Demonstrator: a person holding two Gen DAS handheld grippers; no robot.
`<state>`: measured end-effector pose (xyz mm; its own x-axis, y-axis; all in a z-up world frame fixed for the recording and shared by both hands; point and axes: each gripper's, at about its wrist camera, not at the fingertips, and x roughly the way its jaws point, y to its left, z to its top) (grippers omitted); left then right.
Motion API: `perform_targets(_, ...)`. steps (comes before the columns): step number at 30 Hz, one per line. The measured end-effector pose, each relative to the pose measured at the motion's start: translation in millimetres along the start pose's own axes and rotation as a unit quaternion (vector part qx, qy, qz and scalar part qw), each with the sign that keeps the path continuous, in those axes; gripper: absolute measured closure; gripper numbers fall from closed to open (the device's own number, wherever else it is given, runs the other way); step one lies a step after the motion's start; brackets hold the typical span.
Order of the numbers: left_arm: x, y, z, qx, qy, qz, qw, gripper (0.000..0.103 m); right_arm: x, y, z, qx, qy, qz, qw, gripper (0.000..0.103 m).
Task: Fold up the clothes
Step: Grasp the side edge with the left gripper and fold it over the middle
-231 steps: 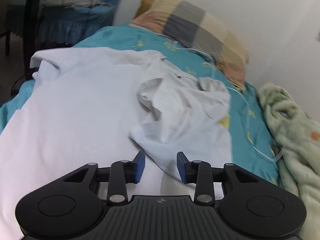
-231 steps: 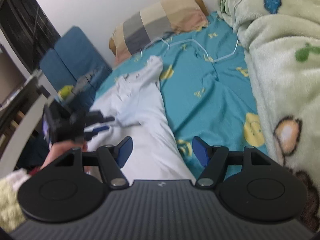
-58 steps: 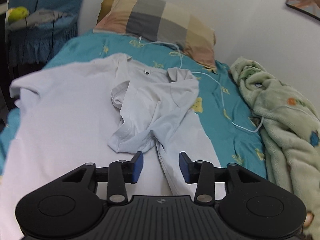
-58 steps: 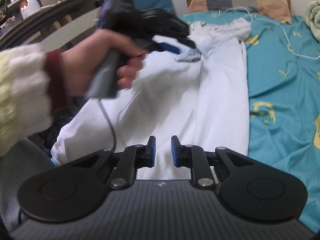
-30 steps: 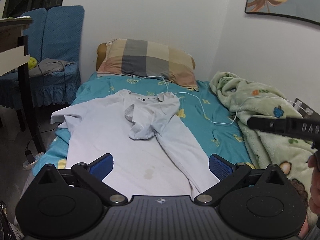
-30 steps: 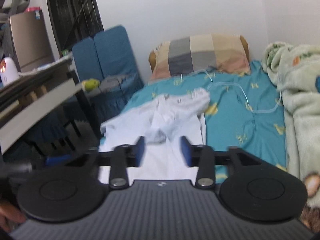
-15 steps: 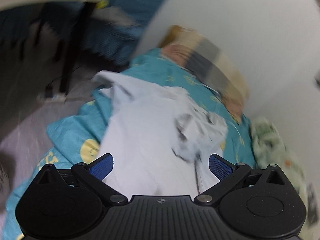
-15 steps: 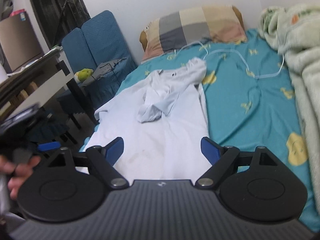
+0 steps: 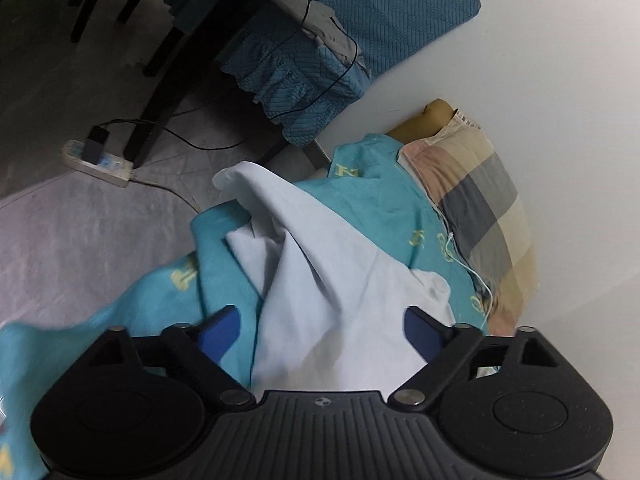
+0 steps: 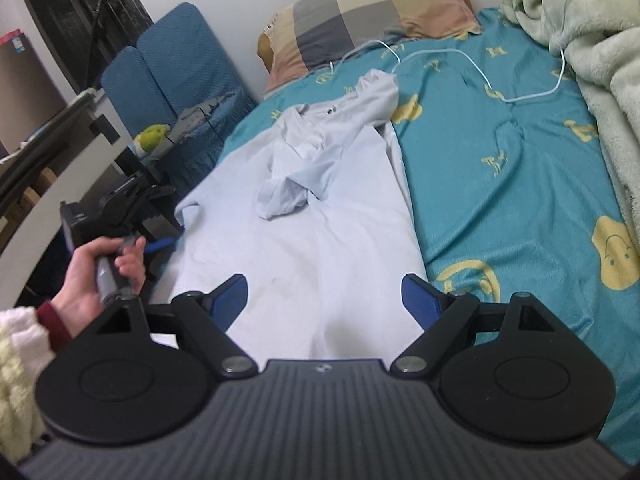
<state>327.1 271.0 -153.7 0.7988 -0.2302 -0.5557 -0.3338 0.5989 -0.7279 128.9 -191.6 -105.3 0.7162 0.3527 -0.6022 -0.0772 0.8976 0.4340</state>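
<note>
shirt (image 10: 320, 216) on bed (image 10: 500, 184) (pillow (image 10: 368, 8) behind), blanket (image 10: 600, 40) right

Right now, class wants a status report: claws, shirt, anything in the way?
Both claws open, left and right, holding nothing. Shirt flat on bed, one sleeve folded in. White cable beside the collar.

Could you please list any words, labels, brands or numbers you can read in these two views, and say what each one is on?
No text can be read with certainty.
Pillow tag: small red print, too small to read.
Bedsheet: yellow letter-like motifs and smiley faces, too distorted to read as words.
Grey cabinet sticker: blue and red, blurred.
Round emblem on each gripper body, left gripper and right gripper: a symbol, no letters.
</note>
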Motion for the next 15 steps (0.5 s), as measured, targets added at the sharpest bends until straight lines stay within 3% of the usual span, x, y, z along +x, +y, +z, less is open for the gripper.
perform_targets(4, 25.3, 10.4, 6.8, -0.001, -0.001, -0.014, 0.9999, 0.027, 15.9, -2.0, 1.1, 0.009, 0.01, -0.007, 1.0, 0.017)
perform_targets(5, 30.2, 11.0, 9.0, 0.001, -0.004, -0.017, 0.9998, 0.032, 18.9, -2.0, 1.3, 0.011, 0.012, -0.008, 1.0, 0.017)
perform_targets(7, 40.0, 12.3, 13.3, 0.005, -0.01, -0.022, 0.9997, 0.053, 23.8, -1.4, 1.6, 0.013, 0.015, -0.01, 1.0, 0.017)
perform_targets(9, 45.0, 10.2, 13.8, 0.011, -0.012, -0.022, 0.9996, 0.08, 28.6, -0.8, 1.9, 0.015, 0.019, -0.011, 1.0, 0.017)
perform_targets(11, 44.2, 5.4, 11.3, 0.031, -0.02, -0.02, 0.9991, 0.092, 33.5, -0.2, 2.2, 0.016, 0.022, -0.013, 1.0, 0.017)
perform_targets(15, 29.0, -30.0, 10.2, 0.116, -0.052, -0.02, 0.9917, 0.096, 33.8, 1.2, 3.7, 0.021, 0.019, -0.018, 0.999, 0.017)
